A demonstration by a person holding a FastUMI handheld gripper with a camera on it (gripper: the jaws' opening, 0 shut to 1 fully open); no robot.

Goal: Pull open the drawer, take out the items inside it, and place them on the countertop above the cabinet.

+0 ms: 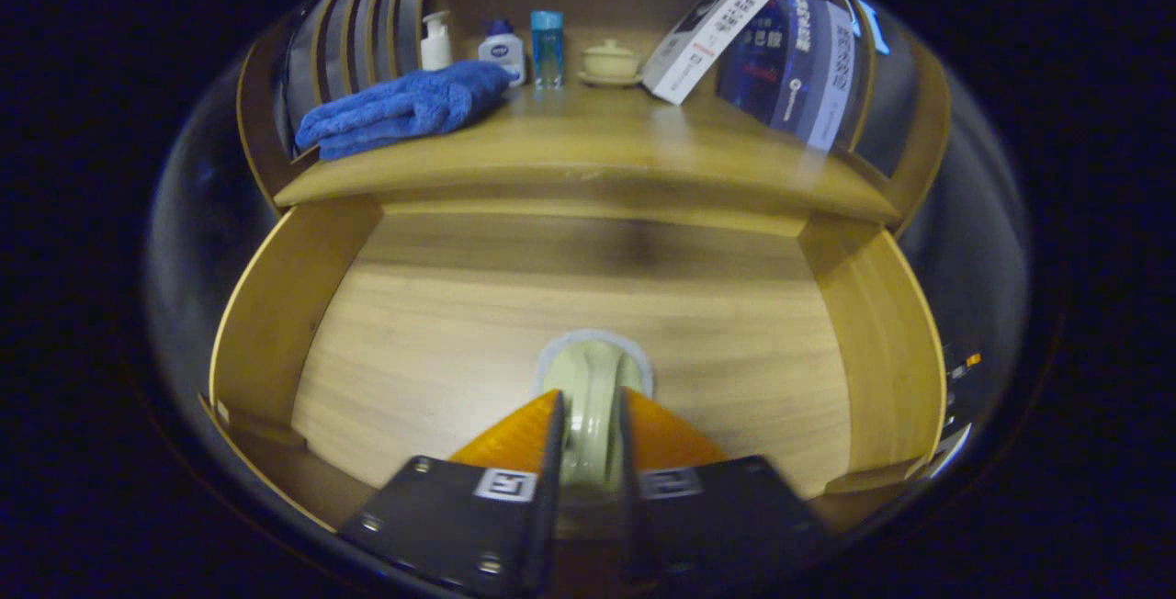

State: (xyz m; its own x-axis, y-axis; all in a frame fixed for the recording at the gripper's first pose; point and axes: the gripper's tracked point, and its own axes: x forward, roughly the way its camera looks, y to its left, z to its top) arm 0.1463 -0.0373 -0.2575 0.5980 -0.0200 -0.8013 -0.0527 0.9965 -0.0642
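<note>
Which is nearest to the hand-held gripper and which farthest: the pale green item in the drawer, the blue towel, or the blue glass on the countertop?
1. The pale green item: between the fingers of the hand-held gripper, inside the open drawer.
2. The blue towel: on the countertop, beyond the drawer, toward the left.
3. The blue glass: farther back on the countertop, behind the towel's right end.

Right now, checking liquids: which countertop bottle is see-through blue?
The clear blue bottle, between the blue-capped white bottle and lidded bowl; the pump bottle is opaque white.
</note>
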